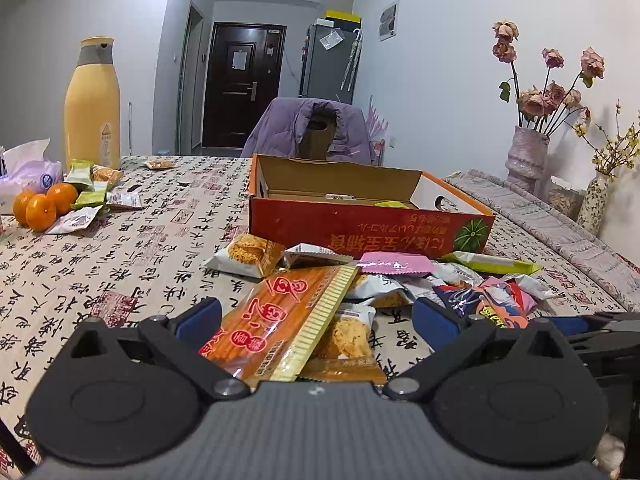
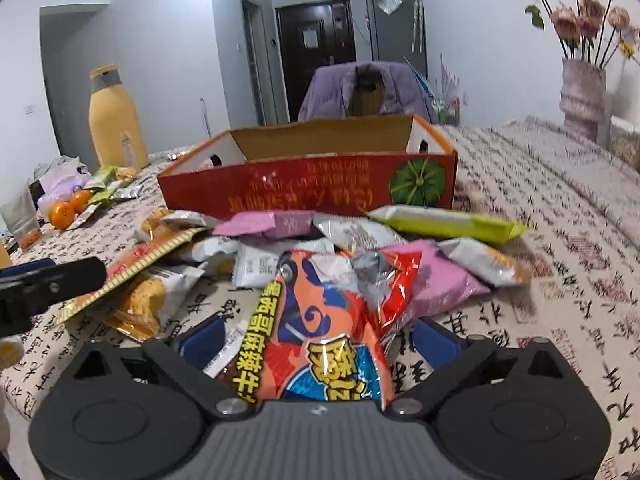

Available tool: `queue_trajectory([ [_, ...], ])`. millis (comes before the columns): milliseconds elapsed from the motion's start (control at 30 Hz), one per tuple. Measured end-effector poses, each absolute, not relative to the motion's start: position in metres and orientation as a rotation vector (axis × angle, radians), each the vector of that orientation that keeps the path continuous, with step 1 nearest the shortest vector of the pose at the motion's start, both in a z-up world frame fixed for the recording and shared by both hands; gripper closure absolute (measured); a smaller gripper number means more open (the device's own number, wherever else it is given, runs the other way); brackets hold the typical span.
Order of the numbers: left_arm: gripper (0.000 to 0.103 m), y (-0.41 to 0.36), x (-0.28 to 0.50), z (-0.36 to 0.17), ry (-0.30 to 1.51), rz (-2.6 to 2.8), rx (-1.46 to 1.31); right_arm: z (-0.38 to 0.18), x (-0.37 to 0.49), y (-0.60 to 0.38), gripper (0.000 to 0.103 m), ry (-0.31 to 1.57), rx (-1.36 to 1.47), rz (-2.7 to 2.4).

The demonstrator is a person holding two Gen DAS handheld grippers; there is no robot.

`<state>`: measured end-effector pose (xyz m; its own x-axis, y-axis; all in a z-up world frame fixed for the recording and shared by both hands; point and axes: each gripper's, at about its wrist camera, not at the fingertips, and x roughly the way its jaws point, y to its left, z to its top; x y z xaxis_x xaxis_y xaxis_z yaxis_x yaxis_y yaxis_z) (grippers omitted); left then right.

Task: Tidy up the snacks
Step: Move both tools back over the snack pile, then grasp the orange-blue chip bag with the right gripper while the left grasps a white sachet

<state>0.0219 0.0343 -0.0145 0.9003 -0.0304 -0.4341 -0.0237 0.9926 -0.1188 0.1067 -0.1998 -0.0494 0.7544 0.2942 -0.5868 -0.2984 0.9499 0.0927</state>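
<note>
A pile of snack packets lies on the table in front of an open orange cardboard box (image 1: 360,232), which also shows in the right wrist view (image 2: 304,192). My left gripper (image 1: 316,320) is open, its jaws on either side of a long orange packet (image 1: 280,320) with a gold edge. My right gripper (image 2: 316,336) is open around a red and orange spicy-snack packet (image 2: 332,320). A green packet (image 2: 444,224) and pink packets (image 2: 436,276) lie beyond it. The left gripper (image 2: 48,284) shows at the left edge of the right wrist view.
A tall yellow bottle (image 1: 93,108), oranges (image 1: 40,208), small packets (image 1: 92,196) and a tissue pack (image 1: 28,172) sit at the far left. Vases of dried flowers (image 1: 524,156) stand at the right. A chair with a purple jacket (image 1: 312,128) is behind the box.
</note>
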Motion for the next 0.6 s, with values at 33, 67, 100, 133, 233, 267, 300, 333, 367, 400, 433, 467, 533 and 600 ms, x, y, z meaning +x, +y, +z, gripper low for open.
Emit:
queue_trajectory([
  [33,0.0,0.035,0.022,-0.015,0.454,-0.005,-0.125,-0.051,0.108,-0.2,0.01,0.646,-0.001,0.323],
  [67,0.0,0.036,0.023,-0.016,0.457,-0.008,-0.128,-0.052,0.109,-0.201,0.012,0.654,0.011,0.323],
  [100,0.0,0.036,0.023,-0.017,0.461,-0.012,-0.131,-0.053,0.11,-0.202,0.018,0.661,0.022,0.326],
  [133,0.0,0.036,0.022,-0.018,0.462,-0.016,-0.133,-0.054,0.111,-0.202,0.018,0.666,0.03,0.327],
  [233,0.0,0.036,0.022,-0.02,0.469,-0.025,-0.137,-0.053,0.109,-0.203,0.029,0.655,0.026,0.321],
  [267,0.0,0.037,0.022,-0.02,0.471,-0.026,-0.138,-0.053,0.109,-0.203,0.031,0.656,0.027,0.322],
  [300,0.0,0.036,0.022,-0.02,0.471,-0.026,-0.14,-0.053,0.109,-0.204,0.032,0.657,0.027,0.324],
  [333,0.0,0.036,0.022,-0.02,0.47,-0.027,-0.141,-0.053,0.109,-0.203,0.033,0.658,0.025,0.326],
  [367,0.0,0.037,0.022,-0.021,0.47,-0.027,-0.142,-0.053,0.108,-0.203,0.036,0.656,0.022,0.329],
  [400,0.0,0.036,0.021,-0.021,0.47,-0.027,-0.141,-0.052,0.107,-0.203,0.038,0.654,0.021,0.335],
  [433,0.0,0.036,0.021,-0.021,0.471,-0.026,-0.141,-0.052,0.107,-0.203,0.038,0.651,0.019,0.338],
  [467,0.0,0.036,0.021,-0.021,0.472,-0.026,-0.14,-0.052,0.106,-0.203,0.041,0.647,0.02,0.344],
  [533,0.0,0.035,0.021,-0.021,0.471,-0.025,-0.14,-0.051,0.104,-0.204,0.043,0.638,0.024,0.353],
  [600,0.0,0.034,0.021,-0.02,0.472,-0.025,-0.139,-0.048,0.1,-0.206,0.048,0.617,0.027,0.362],
])
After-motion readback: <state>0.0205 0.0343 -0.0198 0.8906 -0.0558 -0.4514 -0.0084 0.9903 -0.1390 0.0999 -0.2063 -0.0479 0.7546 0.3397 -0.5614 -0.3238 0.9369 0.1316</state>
